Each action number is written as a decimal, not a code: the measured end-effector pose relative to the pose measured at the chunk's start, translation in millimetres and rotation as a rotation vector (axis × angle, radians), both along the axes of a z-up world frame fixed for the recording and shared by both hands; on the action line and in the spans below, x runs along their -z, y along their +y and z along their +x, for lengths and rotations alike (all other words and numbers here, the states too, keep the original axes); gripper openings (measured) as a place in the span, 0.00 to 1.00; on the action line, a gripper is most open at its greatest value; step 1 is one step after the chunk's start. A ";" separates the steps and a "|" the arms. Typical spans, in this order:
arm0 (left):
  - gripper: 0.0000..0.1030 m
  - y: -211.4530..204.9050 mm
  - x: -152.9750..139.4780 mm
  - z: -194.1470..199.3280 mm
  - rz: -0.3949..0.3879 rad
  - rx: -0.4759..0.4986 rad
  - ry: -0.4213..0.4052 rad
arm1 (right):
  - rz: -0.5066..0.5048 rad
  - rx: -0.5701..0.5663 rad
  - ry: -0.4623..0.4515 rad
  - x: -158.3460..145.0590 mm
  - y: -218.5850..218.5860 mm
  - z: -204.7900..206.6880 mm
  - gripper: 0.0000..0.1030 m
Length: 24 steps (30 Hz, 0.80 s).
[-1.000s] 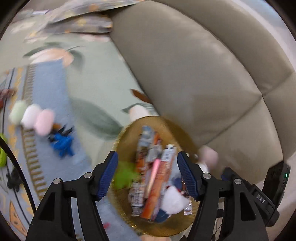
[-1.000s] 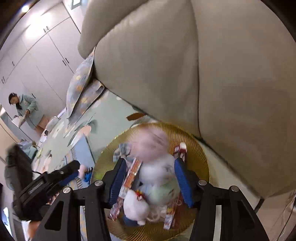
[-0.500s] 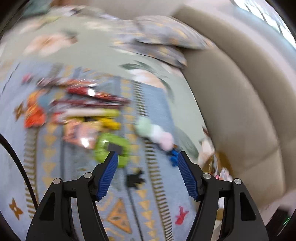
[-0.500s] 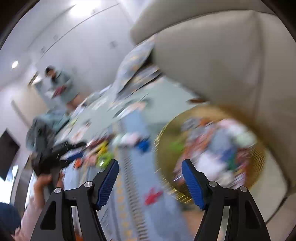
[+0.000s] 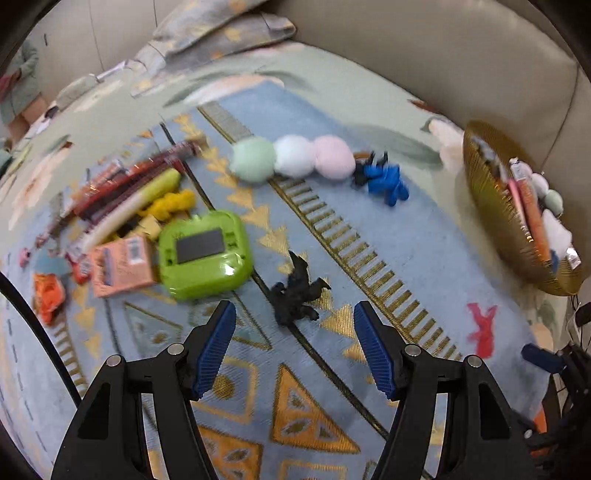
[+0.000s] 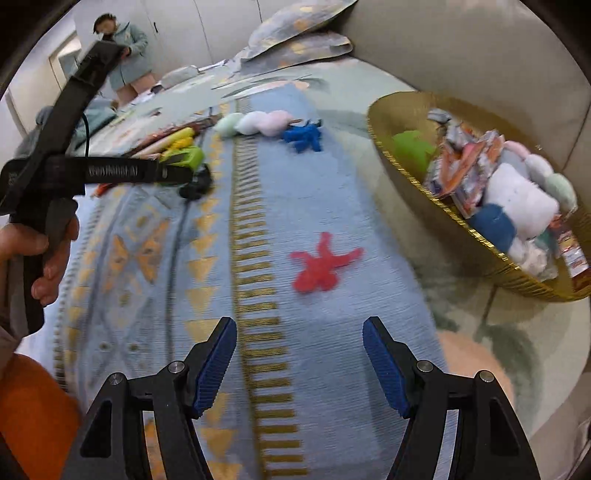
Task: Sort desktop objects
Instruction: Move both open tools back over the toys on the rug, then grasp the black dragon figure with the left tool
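My left gripper (image 5: 295, 349) is open and empty just above a black toy figure (image 5: 297, 291) on the blue patterned cloth (image 5: 332, 369). A green toy device (image 5: 205, 253), an orange box (image 5: 122, 266), snack sticks (image 5: 136, 181), a three-ball plush (image 5: 291, 158) and a blue toy figure (image 5: 386, 181) lie beyond. My right gripper (image 6: 299, 363) is open and empty, short of a red toy figure (image 6: 321, 264). A gold basket (image 6: 413, 177) at the right holds plush toys and snack packets.
A beige sofa back (image 5: 443, 55) rises behind the basket. Patterned cushions (image 5: 221, 33) lie at the far end. A person (image 6: 125, 51) stands in the background. The left gripper's handle and the hand holding it (image 6: 48, 184) fill the left of the right wrist view.
Both grippers have swung away from over the basket to the cloth. The left one has dropped towards the black figure; the right one now faces the red figure.
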<state>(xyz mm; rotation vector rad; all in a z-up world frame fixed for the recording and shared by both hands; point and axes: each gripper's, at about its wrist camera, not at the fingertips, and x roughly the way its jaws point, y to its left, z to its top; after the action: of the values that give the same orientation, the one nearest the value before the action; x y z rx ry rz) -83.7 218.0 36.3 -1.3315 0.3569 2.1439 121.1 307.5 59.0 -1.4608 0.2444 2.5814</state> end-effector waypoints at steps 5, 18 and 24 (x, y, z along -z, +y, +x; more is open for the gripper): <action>0.62 7.5 28.0 -19.0 0.019 -0.038 -0.029 | -0.058 0.030 -0.003 14.9 18.1 3.3 0.68; 0.36 11.3 7.8 -0.6 0.121 0.019 0.024 | 0.132 0.058 0.093 30.9 -17.5 9.7 1.00; 0.36 9.9 -3.9 1.0 0.182 0.040 0.013 | 0.093 0.082 0.021 30.5 -12.2 -0.4 1.00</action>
<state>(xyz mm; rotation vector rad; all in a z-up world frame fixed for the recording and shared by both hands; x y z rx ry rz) -82.7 227.9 40.1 -1.1982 0.1870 2.0979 120.7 295.3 28.5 -1.3633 0.1800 2.5093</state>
